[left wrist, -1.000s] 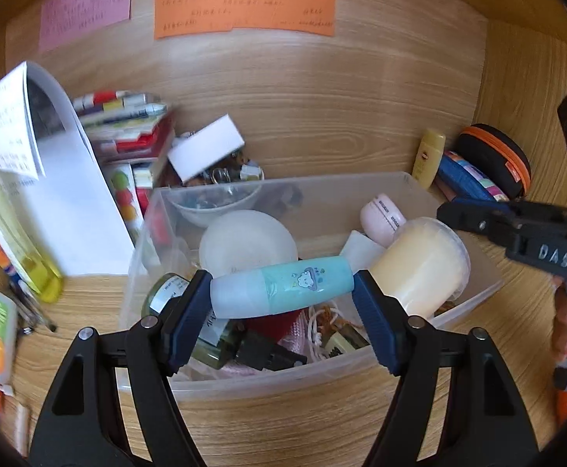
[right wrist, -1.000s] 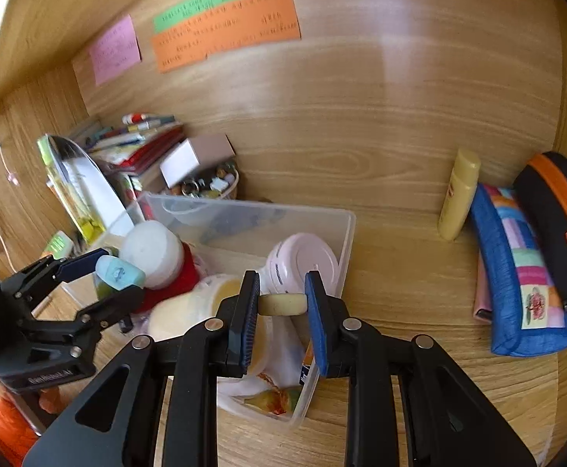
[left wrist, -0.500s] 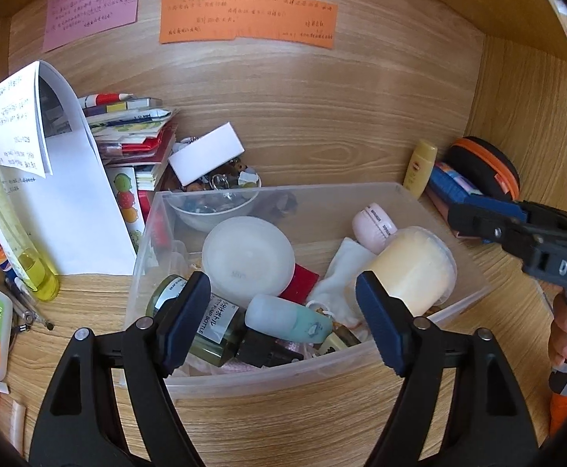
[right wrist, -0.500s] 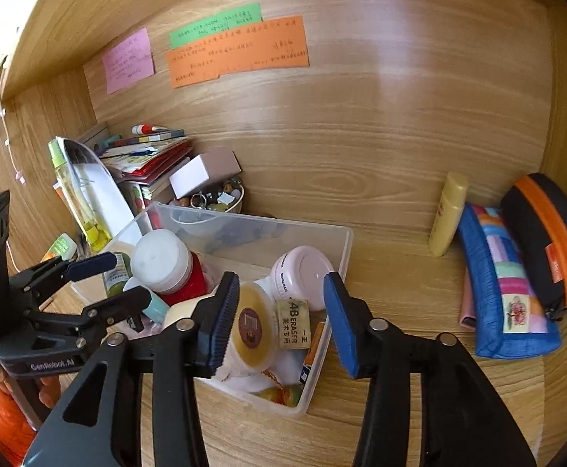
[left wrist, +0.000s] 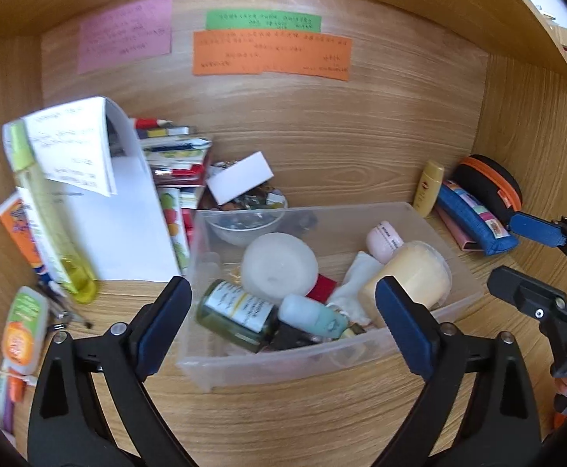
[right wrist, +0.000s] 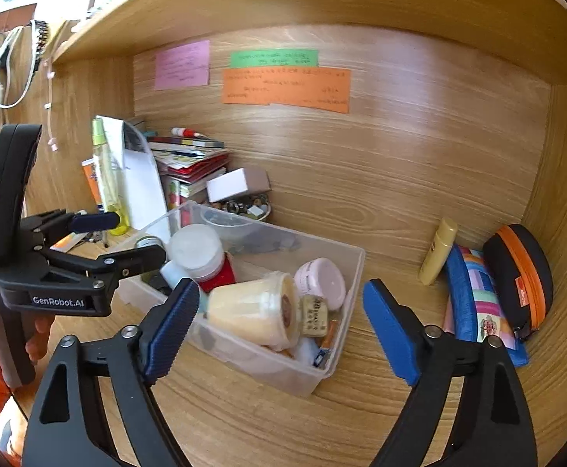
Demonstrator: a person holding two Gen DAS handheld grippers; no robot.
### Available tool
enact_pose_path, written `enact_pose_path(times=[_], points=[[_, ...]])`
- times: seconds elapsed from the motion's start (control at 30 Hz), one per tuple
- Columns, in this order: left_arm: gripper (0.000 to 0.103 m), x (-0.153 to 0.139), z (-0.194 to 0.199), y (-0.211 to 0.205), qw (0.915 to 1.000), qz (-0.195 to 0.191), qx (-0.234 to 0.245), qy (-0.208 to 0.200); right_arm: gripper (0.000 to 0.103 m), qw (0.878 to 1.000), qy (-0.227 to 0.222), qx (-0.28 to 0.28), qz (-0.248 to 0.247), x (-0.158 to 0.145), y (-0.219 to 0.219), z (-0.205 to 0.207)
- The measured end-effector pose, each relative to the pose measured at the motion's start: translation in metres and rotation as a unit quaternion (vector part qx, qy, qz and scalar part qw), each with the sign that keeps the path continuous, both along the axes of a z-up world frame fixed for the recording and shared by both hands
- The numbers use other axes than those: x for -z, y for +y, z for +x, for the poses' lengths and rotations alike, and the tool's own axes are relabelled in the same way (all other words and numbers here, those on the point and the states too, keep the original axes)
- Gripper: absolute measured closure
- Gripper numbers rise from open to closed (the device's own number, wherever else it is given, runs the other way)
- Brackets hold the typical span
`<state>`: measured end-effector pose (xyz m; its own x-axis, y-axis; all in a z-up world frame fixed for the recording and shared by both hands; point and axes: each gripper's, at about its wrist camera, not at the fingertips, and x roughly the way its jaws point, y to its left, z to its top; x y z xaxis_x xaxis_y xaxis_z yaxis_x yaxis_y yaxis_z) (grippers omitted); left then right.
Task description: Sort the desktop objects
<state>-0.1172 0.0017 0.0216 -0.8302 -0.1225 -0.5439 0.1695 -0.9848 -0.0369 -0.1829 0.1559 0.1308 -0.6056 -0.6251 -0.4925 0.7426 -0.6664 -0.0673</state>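
Note:
A clear plastic bin (left wrist: 244,369) (right wrist: 345,334) stands on the wooden desk. In it lie a teal bottle (left wrist: 312,317), a small yellow eraser (right wrist: 314,315), a cream jar (left wrist: 412,276) (right wrist: 256,307), a white-lidded jar (left wrist: 279,264) (right wrist: 196,247), a pink jar (left wrist: 384,235) (right wrist: 320,280) and a green bottle (left wrist: 237,313). My left gripper (left wrist: 283,327) (right wrist: 128,239) is open and empty, back from the bin's near wall. My right gripper (right wrist: 279,330) (left wrist: 517,249) is open and empty beside the bin's right end.
Against the back right stand a yellow tube (right wrist: 437,251), a blue patterned pencil case (right wrist: 478,307) and a black-and-orange case (right wrist: 520,276). At the left are stacked books (left wrist: 174,155), a folded paper (left wrist: 89,194), a yellow-green spray bottle (left wrist: 46,225) and a bowl of clips (left wrist: 244,218).
My left gripper opened and let the teal bottle drop into the bin. My right gripper opened and released the yellow eraser into the bin. Both grippers pulled back from the bin.

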Motion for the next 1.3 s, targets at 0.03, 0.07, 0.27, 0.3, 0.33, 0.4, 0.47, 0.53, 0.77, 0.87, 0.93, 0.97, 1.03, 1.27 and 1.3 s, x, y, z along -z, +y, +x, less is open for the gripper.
enact_pose_path(times=[0.03,0.07,0.27,0.3,0.33,0.4,0.47,0.53,0.77,0.87,0.93,0.97,1.03,1.27,1.3], points=[[0.006,-0.001,0.003,0.001,1.0,-0.005,-0.002,0.0,0.016,1.0,0.001,-0.002,0.002,0.001,0.0,0.004],[0.006,-0.001,0.007,0.002,0.9999,-0.01,-0.004,-0.001,0.015,1.0,0.002,-0.002,0.005,0.003,0.0,0.006],[0.006,-0.002,0.026,0.007,0.9998,-0.013,0.015,-0.008,0.013,1.0,0.002,-0.001,0.008,0.01,0.002,0.021],[0.006,-0.002,0.028,0.007,0.9998,-0.01,0.013,-0.007,0.013,1.0,0.001,0.0,0.004,0.011,0.005,0.024],[0.006,-0.002,0.031,0.007,0.9999,-0.007,0.013,-0.008,0.013,1.0,0.0,0.0,-0.001,0.011,0.007,0.026],[0.006,-0.002,0.036,0.007,0.9999,-0.004,0.009,-0.01,0.012,1.0,-0.005,0.0,-0.011,0.011,0.01,0.03],[0.006,-0.002,0.041,0.008,0.9999,0.0,0.006,-0.009,0.012,1.0,-0.004,0.0,-0.013,0.012,0.014,0.036],[0.006,-0.002,0.046,0.007,0.9999,0.01,0.0,-0.006,0.009,1.0,0.007,0.006,-0.016,0.013,0.019,0.042],[0.006,0.001,0.061,0.016,0.9994,-0.001,-0.033,0.0,0.002,0.999,-0.003,0.018,-0.034,0.017,0.031,0.046],[0.006,0.004,0.065,0.016,0.9993,0.023,-0.028,-0.004,0.002,0.999,-0.005,0.025,-0.031,0.018,0.032,0.045],[0.006,0.005,0.066,0.017,0.999,0.041,-0.018,-0.006,0.002,0.999,-0.007,0.026,-0.028,0.02,0.032,0.044],[0.006,0.005,0.067,0.018,0.9987,0.047,-0.017,-0.004,0.002,0.999,-0.009,0.025,-0.027,0.021,0.032,0.043],[0.006,0.004,0.068,0.019,0.9987,0.048,-0.018,0.0,0.002,0.999,-0.01,0.026,-0.025,0.022,0.032,0.044],[0.006,0.005,0.067,0.021,0.9988,0.043,-0.021,0.001,0.002,0.999,-0.01,0.021,-0.028,0.02,0.032,0.046],[0.006,0.006,0.067,0.02,0.9988,0.044,-0.021,0.0,0.002,0.999,-0.01,0.02,-0.029,0.019,0.033,0.045]])
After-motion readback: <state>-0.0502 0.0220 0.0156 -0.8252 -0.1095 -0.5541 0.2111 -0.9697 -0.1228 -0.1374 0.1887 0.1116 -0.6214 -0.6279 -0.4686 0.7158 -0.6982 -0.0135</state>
